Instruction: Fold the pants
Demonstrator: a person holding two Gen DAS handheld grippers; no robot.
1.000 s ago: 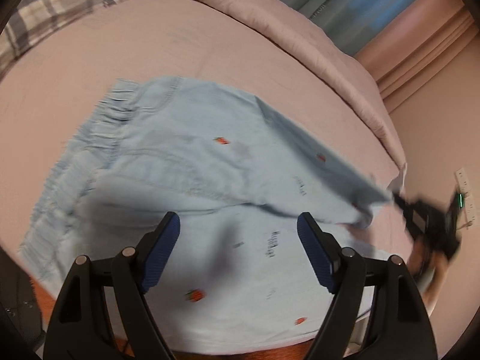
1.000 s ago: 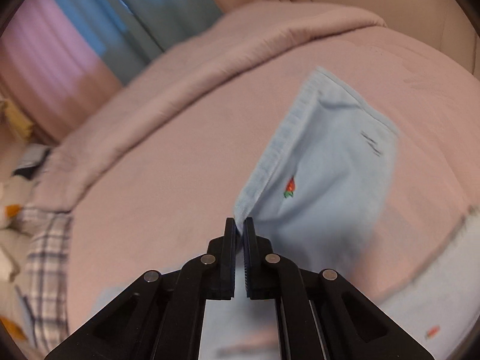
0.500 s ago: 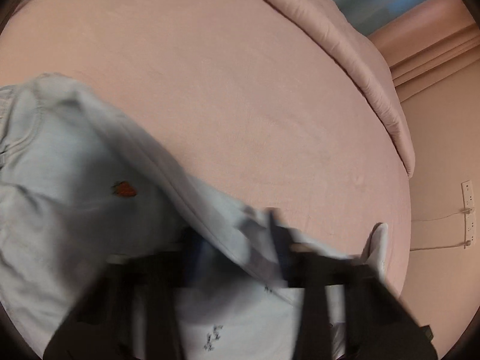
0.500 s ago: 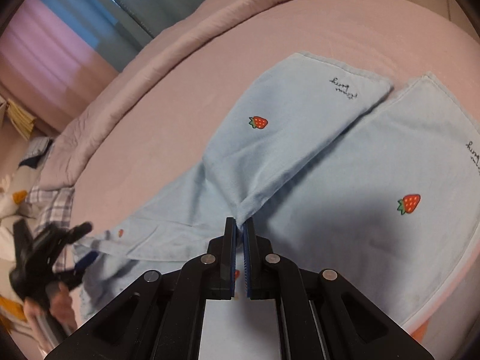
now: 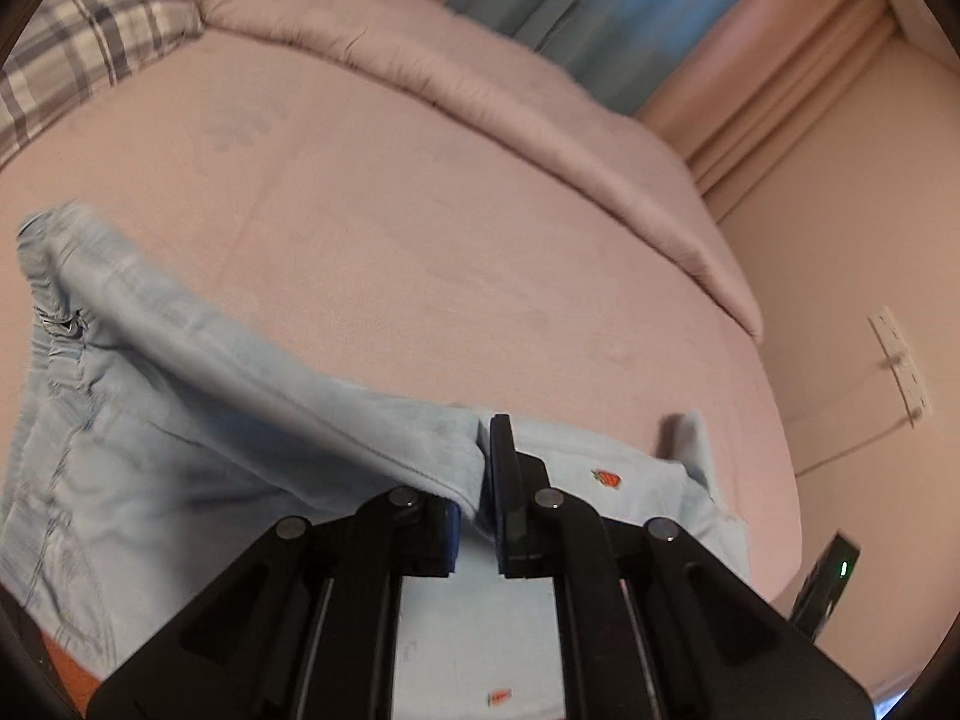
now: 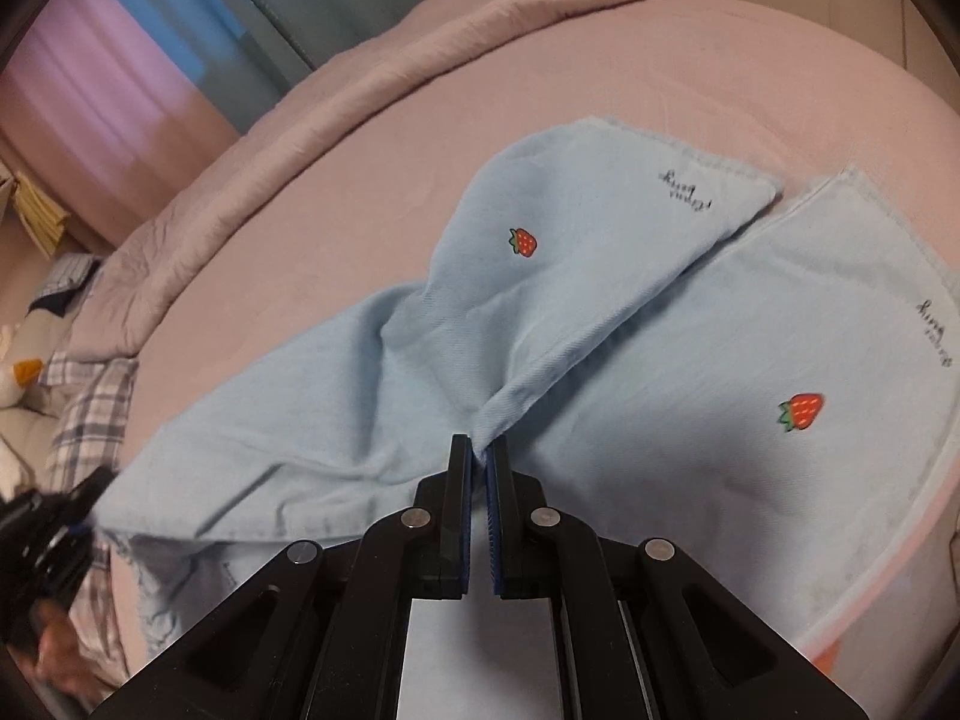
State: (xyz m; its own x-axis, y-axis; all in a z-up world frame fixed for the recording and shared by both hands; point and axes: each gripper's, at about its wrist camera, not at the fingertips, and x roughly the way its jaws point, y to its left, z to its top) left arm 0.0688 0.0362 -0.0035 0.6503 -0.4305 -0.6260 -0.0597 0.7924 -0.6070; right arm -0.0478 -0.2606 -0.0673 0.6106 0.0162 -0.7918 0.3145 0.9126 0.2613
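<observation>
Two views are given. From the left wrist, the left claw (image 5: 480,480) is seen pinched narrow on a raised fold of the light blue pants (image 5: 180,450), near the bed's (image 5: 420,210) front edge; much bare pink sheet lies beyond, up to a rumpled duvet (image 5: 480,78). From the right wrist, the right claw (image 6: 478,468) is clamped on a crease between the two pant legs, which are spread flat, hems apart, printed with small strawberries (image 6: 523,242).

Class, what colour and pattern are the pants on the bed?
Light blue pants with small red strawberries; clearest in the right wrist view.
</observation>
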